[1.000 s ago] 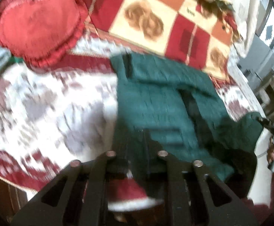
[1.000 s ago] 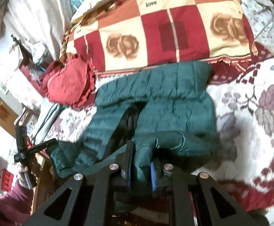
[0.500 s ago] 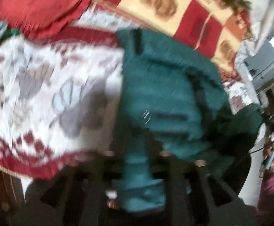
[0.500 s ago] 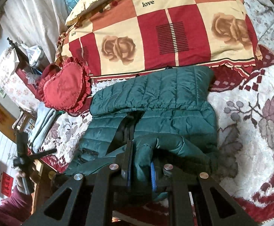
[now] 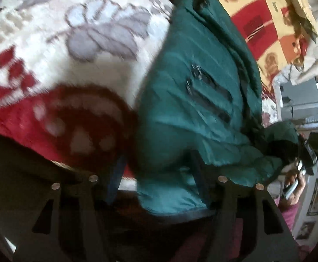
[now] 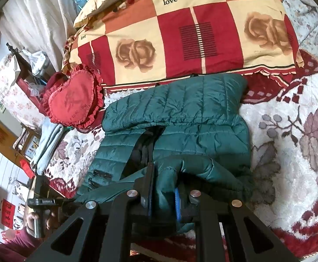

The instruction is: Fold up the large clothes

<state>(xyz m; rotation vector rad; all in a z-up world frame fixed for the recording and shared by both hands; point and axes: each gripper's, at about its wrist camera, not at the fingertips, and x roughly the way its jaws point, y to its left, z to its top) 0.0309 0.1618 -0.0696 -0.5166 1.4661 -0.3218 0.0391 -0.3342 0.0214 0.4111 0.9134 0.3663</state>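
Note:
A dark green quilted jacket (image 6: 180, 118) lies partly folded on a white and red floral blanket (image 6: 294, 135). My right gripper (image 6: 162, 193) is shut on a bunched fold of the jacket at its near edge. In the blurred left wrist view the jacket (image 5: 191, 100) fills the middle, with its zip pockets showing. My left gripper (image 5: 156, 174) stands open, its fingers (image 5: 115, 174) wide apart, and the jacket's near hem lies between them. The left gripper also shows in the right wrist view (image 6: 41, 203) at the bed's near left edge.
A red heart-shaped cushion (image 6: 73, 100) lies left of the jacket. A red and cream checked quilt (image 6: 180, 39) lies behind it. Folded grey cloth (image 6: 47, 144) sits at the bed's left edge. Curtains and furniture stand beyond.
My left gripper has dropped low and swung towards the jacket's near hem, and its fingers have opened. My right gripper still holds the same fold and has pulled back slightly.

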